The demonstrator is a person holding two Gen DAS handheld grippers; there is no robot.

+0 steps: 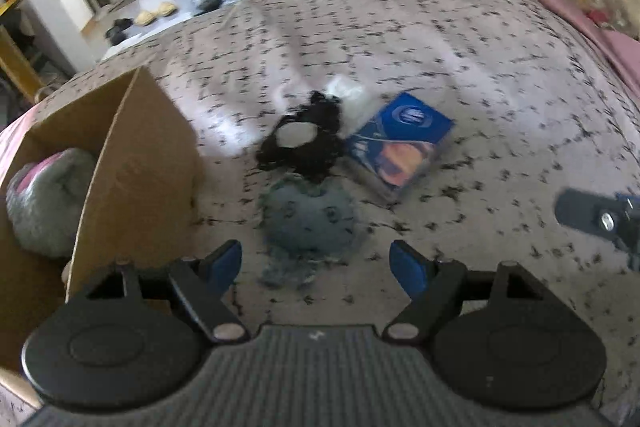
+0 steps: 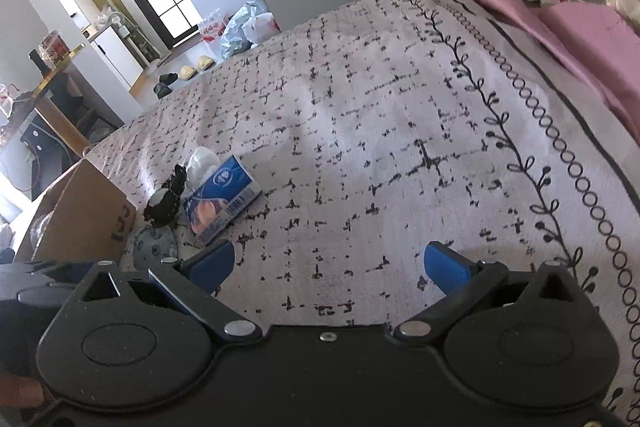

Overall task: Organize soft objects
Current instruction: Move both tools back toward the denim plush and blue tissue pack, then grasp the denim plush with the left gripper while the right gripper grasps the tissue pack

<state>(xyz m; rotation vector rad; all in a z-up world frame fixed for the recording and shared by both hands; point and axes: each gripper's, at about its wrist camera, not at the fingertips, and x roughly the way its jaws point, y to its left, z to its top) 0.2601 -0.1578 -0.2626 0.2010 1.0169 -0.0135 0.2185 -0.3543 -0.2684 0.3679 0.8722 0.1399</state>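
The left wrist view is smeared by motion: the blue packet [image 1: 400, 143] shows a logo and a picture, but its print cannot be read. The black fabric piece [image 1: 306, 143] hides part of the white wad [image 1: 346, 95] behind it. The cardboard box [image 1: 132, 155] is cut off by the left edge, and its wall hides part of the grey soft thing [image 1: 48, 203] inside. The right tool [image 1: 600, 223] shows only as a sliver at the right edge. In the right wrist view, the grey-blue pad [image 2: 154, 243] lies half behind the tool's finger [image 2: 208, 263].
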